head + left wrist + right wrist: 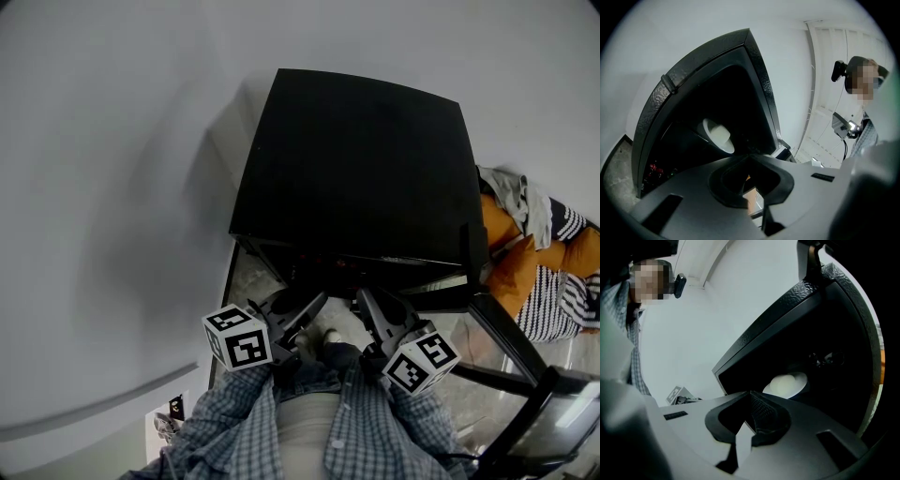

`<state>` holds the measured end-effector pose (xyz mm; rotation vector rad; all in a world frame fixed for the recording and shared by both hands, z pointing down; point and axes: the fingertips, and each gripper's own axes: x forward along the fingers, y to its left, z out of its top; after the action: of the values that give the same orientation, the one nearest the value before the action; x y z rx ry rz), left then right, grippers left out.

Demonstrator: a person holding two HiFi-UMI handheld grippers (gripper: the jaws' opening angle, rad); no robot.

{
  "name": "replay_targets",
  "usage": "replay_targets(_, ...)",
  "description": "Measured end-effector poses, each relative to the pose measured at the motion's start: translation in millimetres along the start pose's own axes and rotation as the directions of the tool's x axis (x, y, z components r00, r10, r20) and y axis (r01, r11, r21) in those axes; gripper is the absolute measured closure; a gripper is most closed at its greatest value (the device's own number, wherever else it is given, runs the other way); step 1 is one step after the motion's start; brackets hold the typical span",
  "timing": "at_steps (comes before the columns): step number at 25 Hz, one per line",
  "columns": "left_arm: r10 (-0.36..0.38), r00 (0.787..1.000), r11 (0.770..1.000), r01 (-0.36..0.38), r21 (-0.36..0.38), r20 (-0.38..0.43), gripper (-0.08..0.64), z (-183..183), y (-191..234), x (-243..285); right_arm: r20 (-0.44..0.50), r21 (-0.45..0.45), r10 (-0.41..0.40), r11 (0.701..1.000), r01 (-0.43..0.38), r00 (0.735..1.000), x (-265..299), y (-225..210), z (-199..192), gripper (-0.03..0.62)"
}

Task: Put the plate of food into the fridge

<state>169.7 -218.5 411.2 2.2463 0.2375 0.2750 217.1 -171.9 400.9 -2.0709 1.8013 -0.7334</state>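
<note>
Your left gripper [302, 306] has its fingers closed tip to tip with nothing between them; the left gripper view [749, 157] shows the two tips meeting on empty air. Ahead of those fingers, and up to their left, the plate of food [718, 135] sits inside the dark cavity of the fridge [717, 84], well apart from the tips.

Your right gripper [367, 302] is the same: fingers shut and empty, as the right gripper view [751, 394] shows. From there the plate of food [787, 384] lies ahead, up to the right of the tips, deep in the fridge [825, 324].

So the plate rests ahead of both pairs of fingers, roughly between their two lines. It is round, so it has no long axis to line up with, and neither hand looks clearly nearer.

From above, both sets of fingers point at the fridge [356, 159] opening, just outside it. The plate appears placed already. What seems left is the open door [514, 339], which stands to the right of your right fingers, so that hand is the nearer one.
</note>
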Motion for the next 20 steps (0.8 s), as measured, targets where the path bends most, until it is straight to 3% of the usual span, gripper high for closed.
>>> replay_targets(20, 0.005, 1.0, 1.0, -0.005, -0.005, -0.015, 0.554, -6.1, 0.2, 1.3, -0.011, 0.0, 0.025, 1.0, -0.025, 1.0, 1.3, 5.1, -2.1, 0.586)
